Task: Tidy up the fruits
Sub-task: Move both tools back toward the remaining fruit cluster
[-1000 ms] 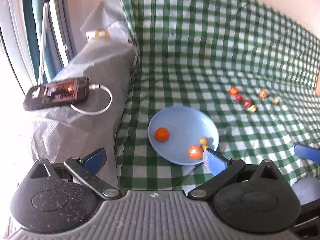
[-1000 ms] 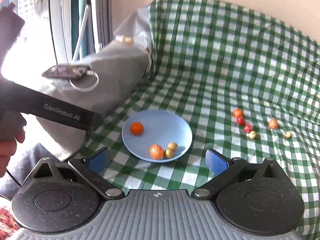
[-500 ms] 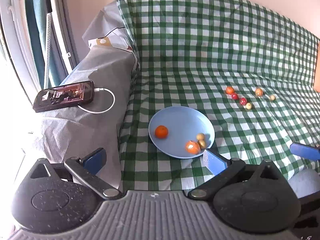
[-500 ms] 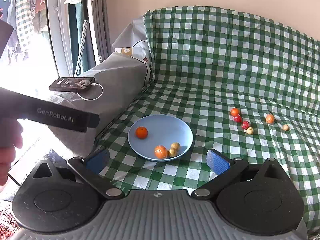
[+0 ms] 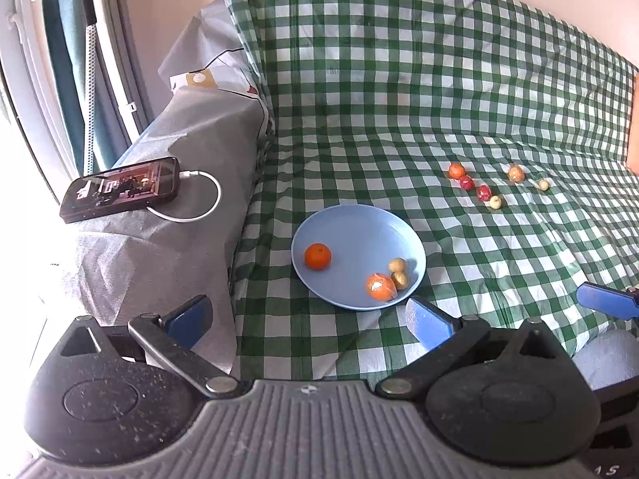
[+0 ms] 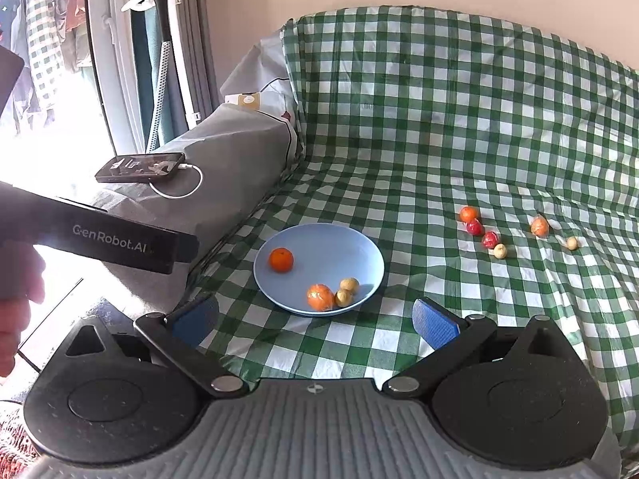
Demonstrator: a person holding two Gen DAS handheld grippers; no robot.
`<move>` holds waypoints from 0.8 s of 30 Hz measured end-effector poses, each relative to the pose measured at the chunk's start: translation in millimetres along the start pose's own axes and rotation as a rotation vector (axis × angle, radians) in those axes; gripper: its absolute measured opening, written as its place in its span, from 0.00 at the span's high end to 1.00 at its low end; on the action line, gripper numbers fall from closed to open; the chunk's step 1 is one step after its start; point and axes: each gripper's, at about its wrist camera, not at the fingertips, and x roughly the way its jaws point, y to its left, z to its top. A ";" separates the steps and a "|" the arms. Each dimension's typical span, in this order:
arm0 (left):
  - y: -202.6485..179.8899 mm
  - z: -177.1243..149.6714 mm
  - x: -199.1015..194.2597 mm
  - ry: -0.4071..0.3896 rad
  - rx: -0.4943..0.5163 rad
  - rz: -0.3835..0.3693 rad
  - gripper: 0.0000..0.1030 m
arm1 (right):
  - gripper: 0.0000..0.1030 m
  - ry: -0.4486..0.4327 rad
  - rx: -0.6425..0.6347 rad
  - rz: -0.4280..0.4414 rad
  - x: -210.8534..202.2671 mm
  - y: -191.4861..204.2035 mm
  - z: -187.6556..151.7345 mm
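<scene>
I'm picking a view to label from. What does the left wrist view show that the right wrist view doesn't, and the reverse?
Only the left wrist view shows a blue finger of the right tool at its right edge. Only the right wrist view shows the left tool's black body marked GenRobot.AI, the hand holding it, and hanging clothes outside. Both share the blue plate holding four fruits, six loose fruits on the checked cloth, and the charging phone.
</scene>
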 end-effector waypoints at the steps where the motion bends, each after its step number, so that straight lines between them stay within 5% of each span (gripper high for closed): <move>1: -1.0 0.7 1.1 0.003 0.002 0.000 0.00 | 0.01 0.001 0.007 -0.002 1.6 -0.8 -0.2; 11: -31.7 29.4 35.5 0.070 0.000 -0.008 0.00 | 0.01 -0.023 0.114 -0.105 13.6 -47.8 -3.5; 18: -91.3 77.1 90.7 0.133 -0.009 -0.082 0.00 | 0.01 -0.044 0.200 -0.293 46.0 -129.0 -13.6; 24: -162.5 118.6 156.1 0.154 0.025 -0.109 0.00 | 0.01 -0.057 0.313 -0.493 100.0 -236.9 -12.2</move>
